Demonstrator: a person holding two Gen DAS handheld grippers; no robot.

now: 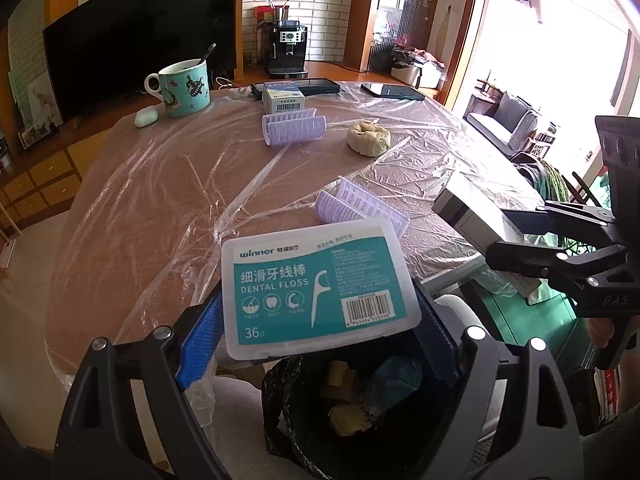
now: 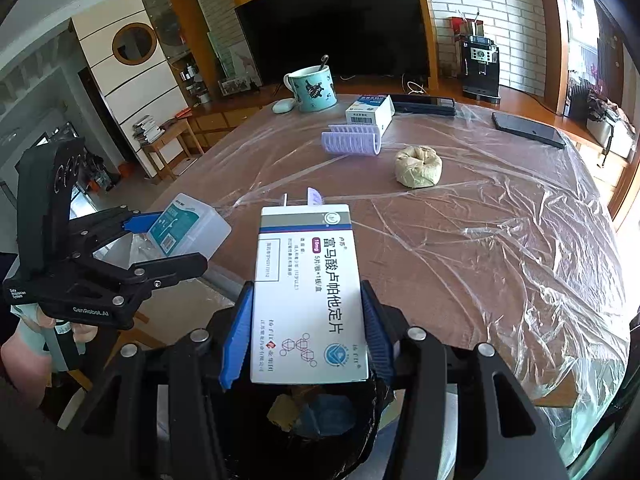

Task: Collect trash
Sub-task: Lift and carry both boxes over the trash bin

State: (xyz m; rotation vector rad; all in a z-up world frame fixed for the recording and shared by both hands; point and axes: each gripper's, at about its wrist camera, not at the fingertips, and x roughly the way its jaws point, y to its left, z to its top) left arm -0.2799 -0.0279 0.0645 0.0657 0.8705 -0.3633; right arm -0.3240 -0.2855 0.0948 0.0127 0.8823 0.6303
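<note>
At the near edge of the round bench (image 1: 168, 208), draped in clear plastic film, two sets of tongs are held over a black-lined trash bin (image 1: 360, 408) that contains crumpled paper and wrappers. Left tongs (image 1: 320, 320): blue pads clamped against the two short sides of a translucent dental floss box (image 1: 316, 284) with a teal label, held above the bin's mouth at 6 o'clock in the left wrist view. Right tongs (image 2: 308, 320): narrowly set, blue pads pressing both long sides of a white medicine carton (image 2: 308, 292) printed with Chinese text, likewise poised over the bin. Each set of tongs appears in the other's view, the left at 9 o'clock in the right wrist view, the right at 3 o'clock in the left wrist view. Remaining on the bench: a purple hair roller (image 1: 294, 126) toward 12 o'clock, a second purple hair roller (image 1: 360, 204) just beyond the floss box, a wad of yellowish tape (image 1: 369, 138) at 1 o'clock, a small white barcode box (image 1: 284, 100), a teal mug (image 1: 186, 88) with a spoon in it at 11 o'clock, a white earbud case (image 1: 146, 116) beside the mug, and a dark phone (image 1: 392, 91) at the far edge.
</note>
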